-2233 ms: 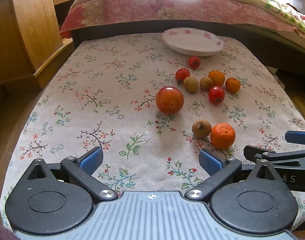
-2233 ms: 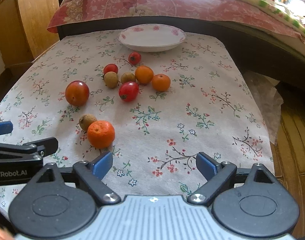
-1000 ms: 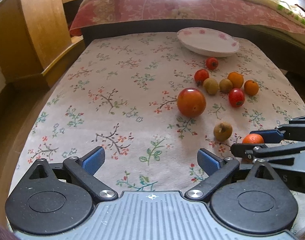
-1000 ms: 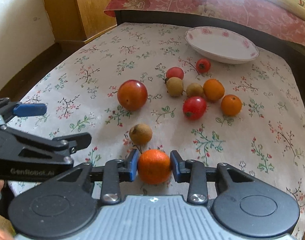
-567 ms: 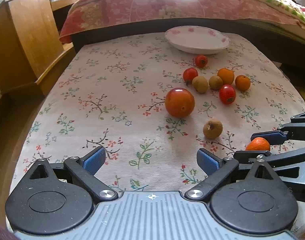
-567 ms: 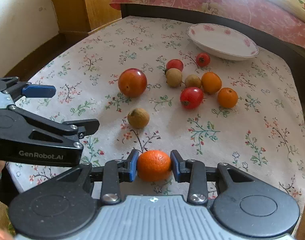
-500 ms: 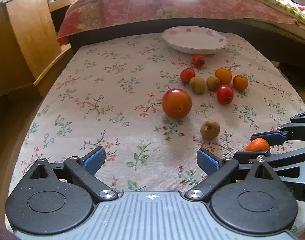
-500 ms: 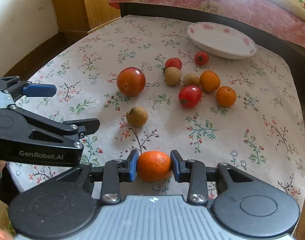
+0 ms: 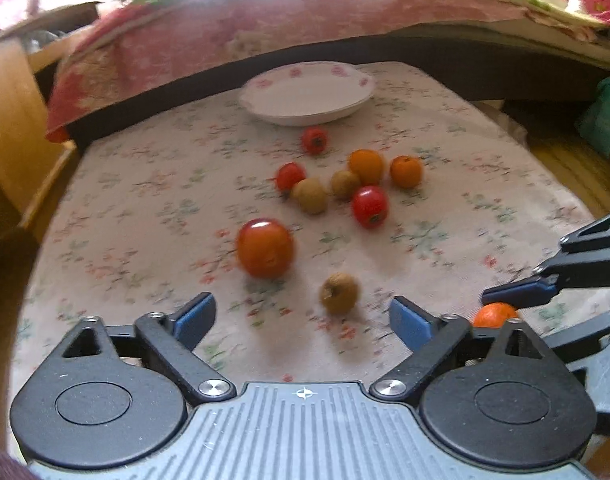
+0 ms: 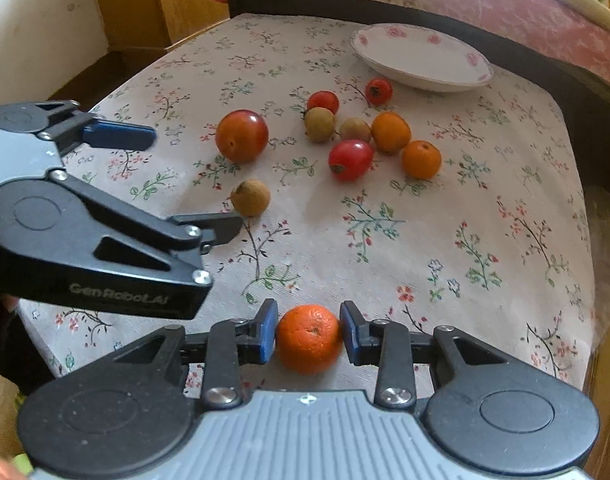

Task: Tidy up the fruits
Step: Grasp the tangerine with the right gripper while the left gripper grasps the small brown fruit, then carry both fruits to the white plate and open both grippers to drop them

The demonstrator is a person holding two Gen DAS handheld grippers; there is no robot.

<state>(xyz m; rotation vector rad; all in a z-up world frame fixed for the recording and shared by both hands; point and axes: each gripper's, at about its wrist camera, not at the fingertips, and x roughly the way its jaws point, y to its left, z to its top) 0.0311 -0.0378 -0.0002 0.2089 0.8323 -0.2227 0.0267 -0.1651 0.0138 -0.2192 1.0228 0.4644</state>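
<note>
My right gripper (image 10: 308, 338) is shut on an orange tangerine (image 10: 309, 338) and holds it above the near table edge; the tangerine also shows in the left wrist view (image 9: 495, 315). My left gripper (image 9: 303, 316) is open and empty, just short of a brown fruit (image 9: 339, 293) and a large red-orange tomato (image 9: 265, 248). Farther back lie small red tomatoes (image 9: 369, 205), brown fruits (image 9: 311, 196) and two oranges (image 9: 367, 166). An empty white floral plate (image 9: 307, 94) stands at the far edge.
The table wears a floral cloth (image 10: 485, 240). A bed with a red quilt (image 9: 265, 28) runs behind it. A wooden cabinet (image 9: 9, 120) stands at the left. The left gripper's body (image 10: 85, 220) shows at the left of the right wrist view.
My right gripper closed on the near tangerine and lifted it off the cloth toward the near edge. My left gripper shifted forward toward the brown fruit and tomato, staying open.
</note>
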